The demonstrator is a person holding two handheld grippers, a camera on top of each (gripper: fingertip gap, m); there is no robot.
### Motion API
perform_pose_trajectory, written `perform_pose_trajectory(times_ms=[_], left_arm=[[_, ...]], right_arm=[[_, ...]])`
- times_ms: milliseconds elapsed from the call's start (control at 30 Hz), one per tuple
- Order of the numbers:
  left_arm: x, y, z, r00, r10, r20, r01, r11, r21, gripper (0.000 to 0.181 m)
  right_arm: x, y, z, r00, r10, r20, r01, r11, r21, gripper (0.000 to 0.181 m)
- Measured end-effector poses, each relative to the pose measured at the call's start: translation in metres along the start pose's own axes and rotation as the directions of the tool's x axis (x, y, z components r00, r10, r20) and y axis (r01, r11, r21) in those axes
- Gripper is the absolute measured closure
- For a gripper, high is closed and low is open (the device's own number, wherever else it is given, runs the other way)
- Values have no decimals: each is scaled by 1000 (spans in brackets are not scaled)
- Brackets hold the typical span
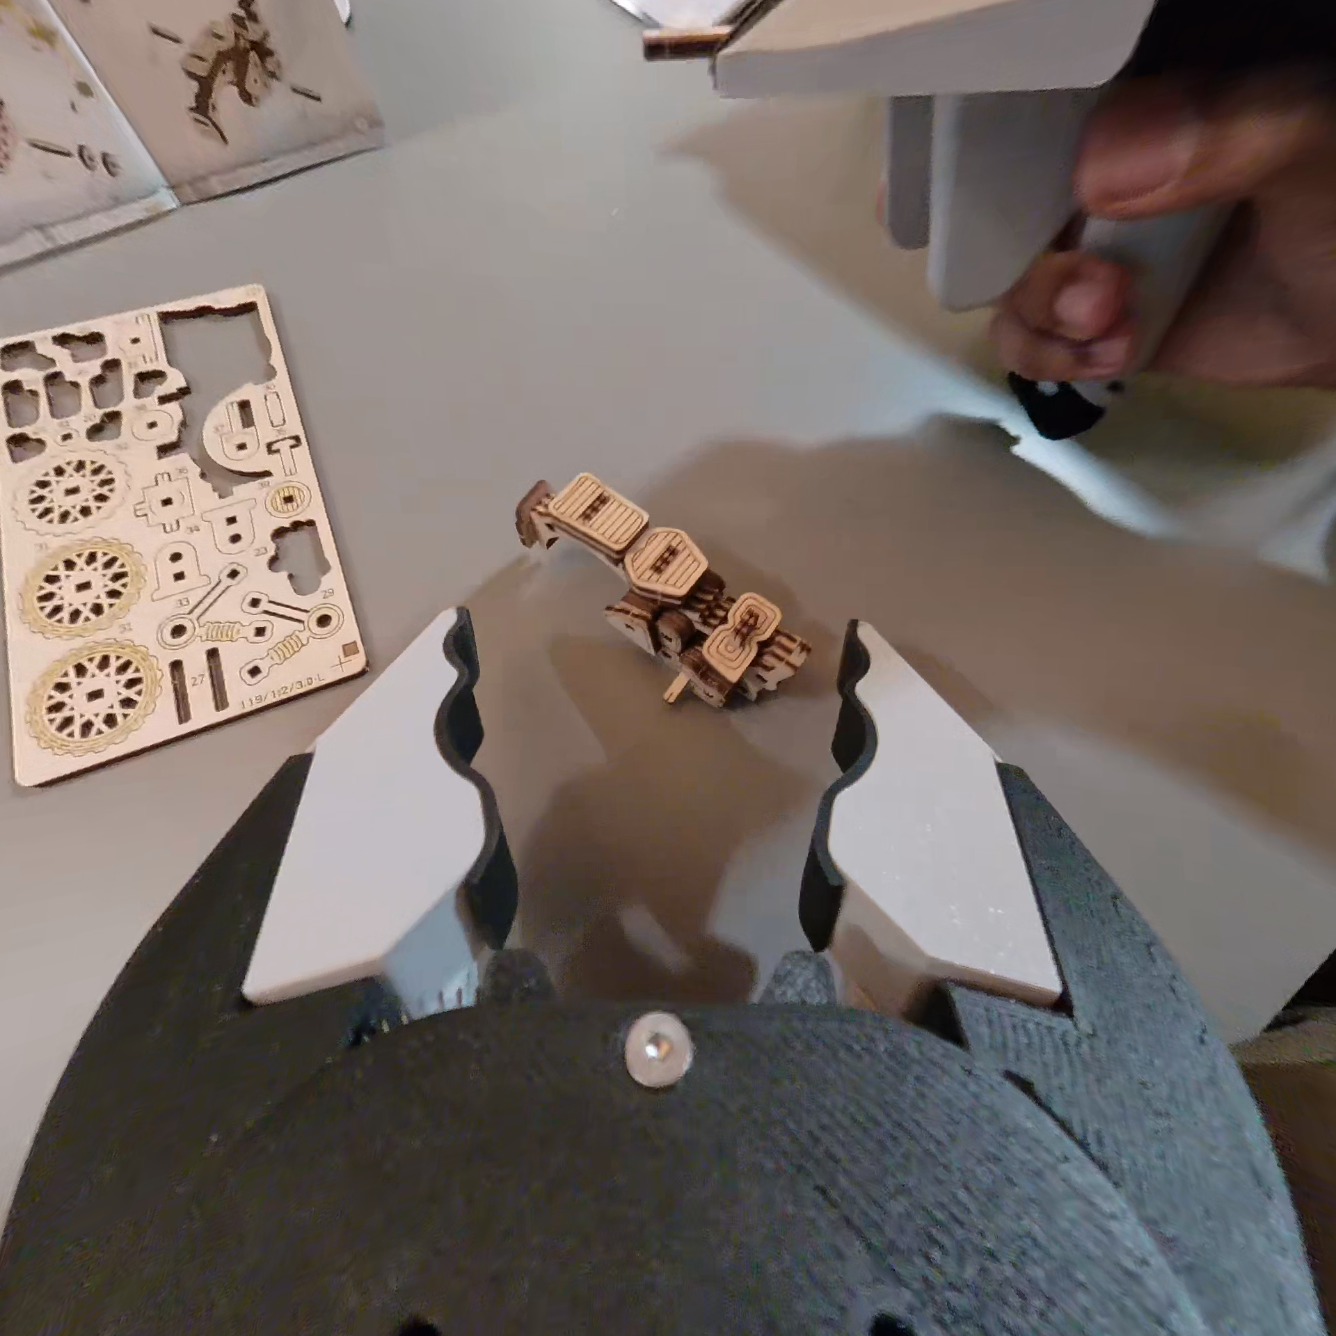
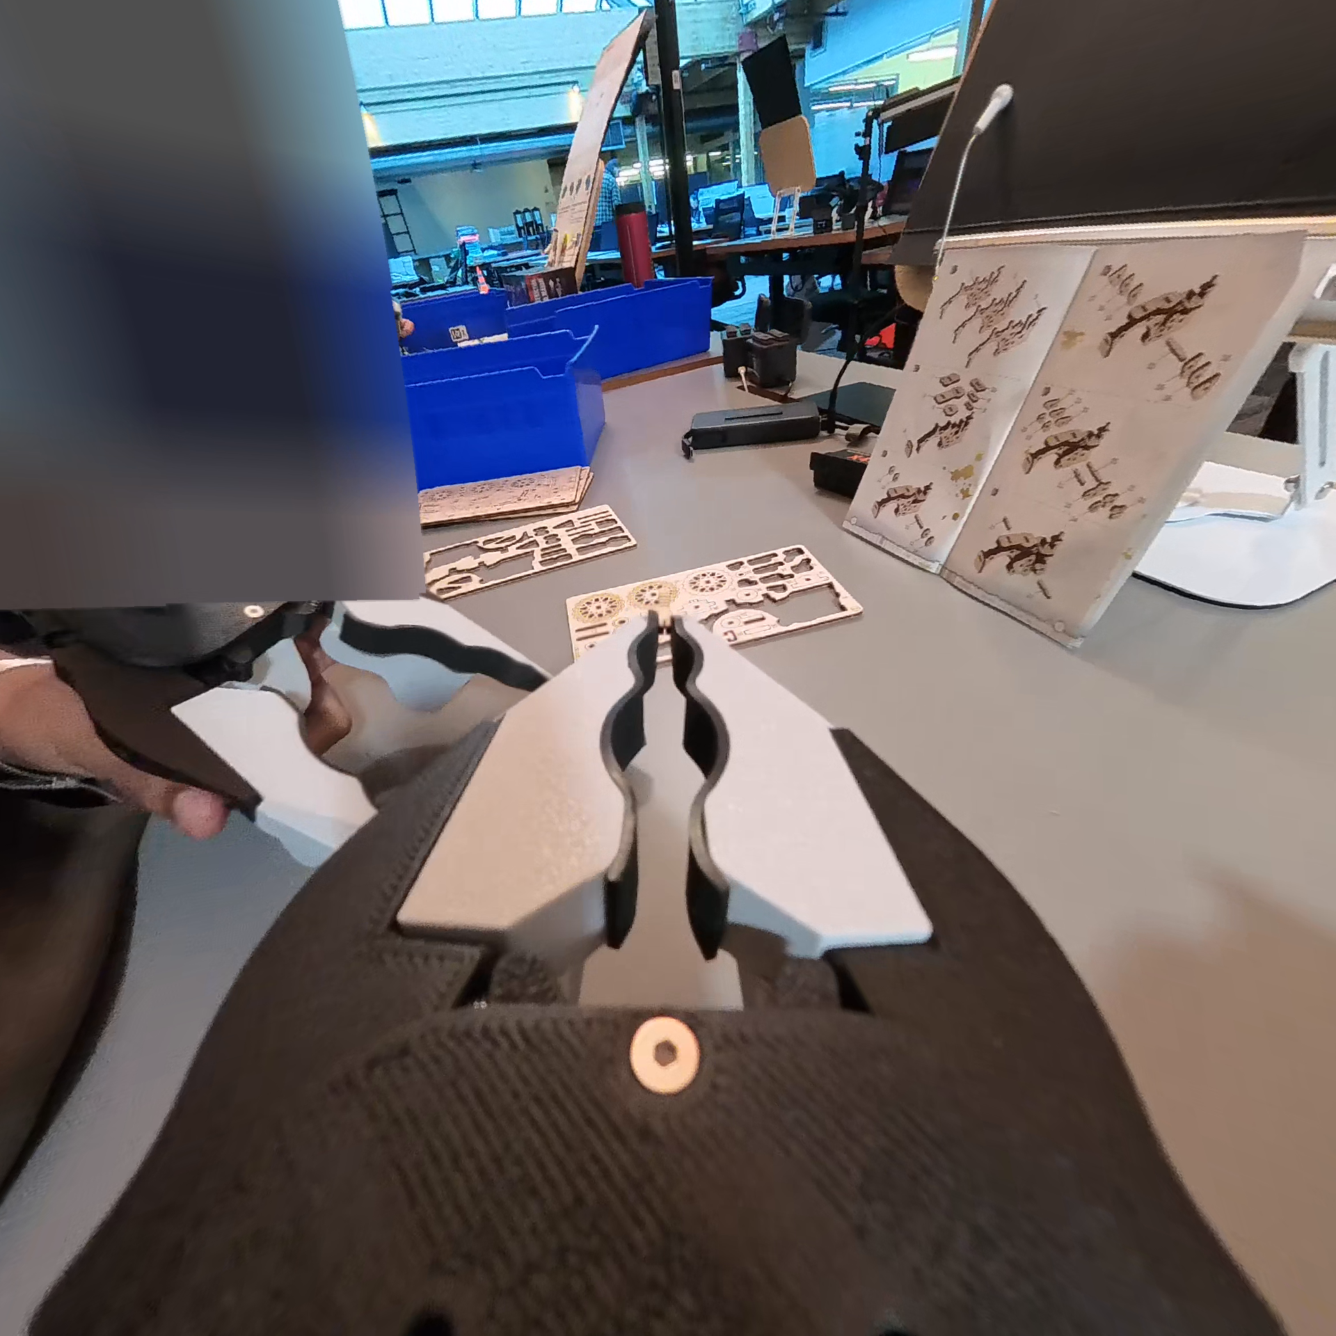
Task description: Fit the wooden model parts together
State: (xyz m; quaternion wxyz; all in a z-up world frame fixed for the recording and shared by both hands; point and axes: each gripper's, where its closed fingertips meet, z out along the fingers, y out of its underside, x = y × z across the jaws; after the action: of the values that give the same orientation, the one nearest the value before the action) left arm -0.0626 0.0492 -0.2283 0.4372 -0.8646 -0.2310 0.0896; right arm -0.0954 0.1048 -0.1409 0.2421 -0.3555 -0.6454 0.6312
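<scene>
A partly built wooden model [image 1: 661, 589], made of several joined light-wood segments, lies on the grey table [image 1: 549, 303]. My left gripper [image 1: 658, 632] is open and empty, its fingertips just short of the model on either side. My right gripper [image 2: 664, 630] is shut on a small wooden part [image 2: 664, 622] pinched at its tips. It hovers above the table and also shows at the top right of the left wrist view [image 1: 723, 54], held by a hand [image 1: 1157, 238]. The model is hidden in the right wrist view.
A laser-cut parts sheet [image 1: 173, 535] lies left of the model, also seen in the right wrist view [image 2: 723, 596], with a second sheet [image 2: 528, 549] beyond. An instruction booklet [image 2: 1070, 434] leans on a monitor stand [image 2: 1243, 557]. Blue bins [image 2: 506, 426] and black devices [image 2: 752, 426] stand farther back. My right fingertips sit around 11 centimeters from my left ones.
</scene>
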Motion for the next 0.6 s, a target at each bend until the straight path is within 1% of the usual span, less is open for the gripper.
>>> perform_pose_trajectory(times_ms=[167, 400, 500, 600], left_arm=[[-2, 6, -1, 999, -50, -23, 49, 998, -24, 85], [-16, 15, -18, 993, -114, 31, 114, 993, -5, 97], [-17, 18, -25, 990, -139, 32, 139, 990, 10, 106], [-11, 20, -29, 989, -147, -1, 147, 989, 17, 130]], right_arm=[[-2, 2, -8, 1000, -15, -17, 15, 1000, -9, 180], [-1, 3, -15, 1000, -4, -28, 4, 1000, -5, 180], [-2, 3, -15, 1000, -5, -28, 5, 1000, -4, 180], [-3, 3, -15, 1000, -7, -28, 7, 1000, -5, 180]])
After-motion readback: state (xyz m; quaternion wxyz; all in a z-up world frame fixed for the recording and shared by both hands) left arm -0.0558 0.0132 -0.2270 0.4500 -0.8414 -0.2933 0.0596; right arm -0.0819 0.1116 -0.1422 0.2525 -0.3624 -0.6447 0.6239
